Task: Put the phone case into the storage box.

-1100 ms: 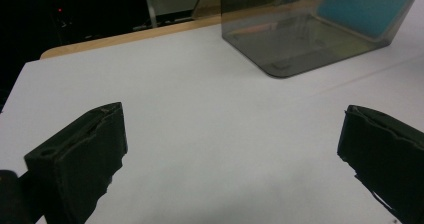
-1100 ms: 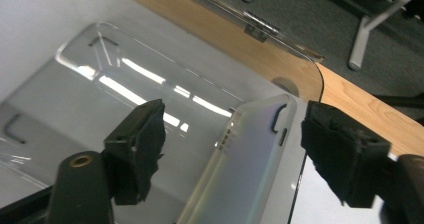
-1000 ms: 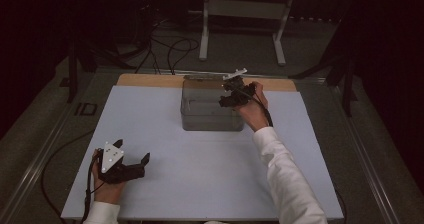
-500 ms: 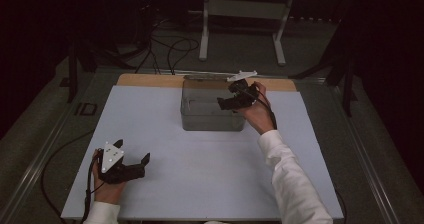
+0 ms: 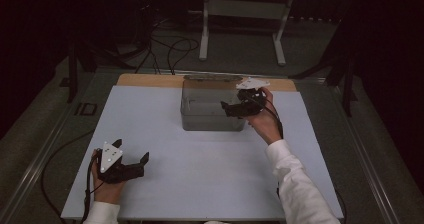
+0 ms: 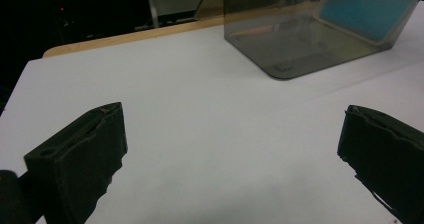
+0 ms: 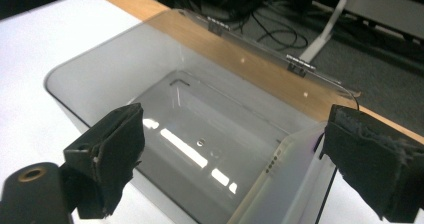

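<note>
I hold a two-jaw gripper in each hand at a table covered by a white mat (image 5: 200, 184), with a strip of bare wood showing along its far edge. My right gripper (image 5: 231, 109) hangs over the right end of a clear plastic box (image 5: 207, 115) that stands near the far middle of the mat. Its jaws have just been opening and now stand wide apart, with nothing pressed between them. In the right gripper view, the two black padded jaws frame the box (image 7: 200, 134) from above: the left jaw sits over the near wall, and the right jaw is out past the box's corner. The box looks empty, with light glinting off its bottom. Its lid is swung open at the back, on two small hinges, and leans over the wooden strip. My left gripper (image 5: 136, 168) rests low on the near left part of the mat, well apart from the box, held in my left hand (image 5: 107, 186). Its jaws are also spread wide and hold nothing. In the left gripper view, they frame bare white mat, and the box (image 6: 310, 34) stands farther off at the upper right, with something light blue seen through its walls. Beyond the table lie dark floor, cables and a grey metal stand (image 5: 240, 14).
</note>
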Tool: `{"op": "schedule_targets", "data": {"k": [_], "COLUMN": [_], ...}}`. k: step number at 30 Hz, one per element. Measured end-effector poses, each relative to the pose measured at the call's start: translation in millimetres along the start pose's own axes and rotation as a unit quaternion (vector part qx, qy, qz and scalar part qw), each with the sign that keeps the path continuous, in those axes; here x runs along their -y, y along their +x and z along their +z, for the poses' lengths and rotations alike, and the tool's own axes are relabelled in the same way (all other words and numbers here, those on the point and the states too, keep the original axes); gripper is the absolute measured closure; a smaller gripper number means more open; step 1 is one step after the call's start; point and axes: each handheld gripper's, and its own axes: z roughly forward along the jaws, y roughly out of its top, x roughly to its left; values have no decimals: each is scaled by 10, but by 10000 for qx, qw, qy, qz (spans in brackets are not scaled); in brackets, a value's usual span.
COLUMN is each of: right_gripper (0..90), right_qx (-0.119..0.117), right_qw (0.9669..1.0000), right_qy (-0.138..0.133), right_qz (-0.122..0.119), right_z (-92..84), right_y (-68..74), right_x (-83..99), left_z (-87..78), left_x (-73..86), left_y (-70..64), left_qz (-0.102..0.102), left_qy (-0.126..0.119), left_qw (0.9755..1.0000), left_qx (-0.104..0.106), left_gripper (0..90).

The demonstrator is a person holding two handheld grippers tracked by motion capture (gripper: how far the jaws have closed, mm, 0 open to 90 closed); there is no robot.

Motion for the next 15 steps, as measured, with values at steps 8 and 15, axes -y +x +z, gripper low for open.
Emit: {"op": "schedule_targets", "data": {"k": [8, 15], "right_gripper": [94, 94], "right_qx": [-34, 68], "right_qw": [9998, 9996], "right_qy": [-214, -283], "right_qz": [44, -43], "right_z": [-173, -308], "right_y": [8, 16], "right_x": [142, 307], "left_z": [3, -5], "left_x": [1, -1], "left_y": [-9, -5], "left_qz": [12, 9], "left_qy": [16, 1], "left_qw": [10000, 10000], "left_qx": [10, 2], "left_gripper": [2, 3]}}
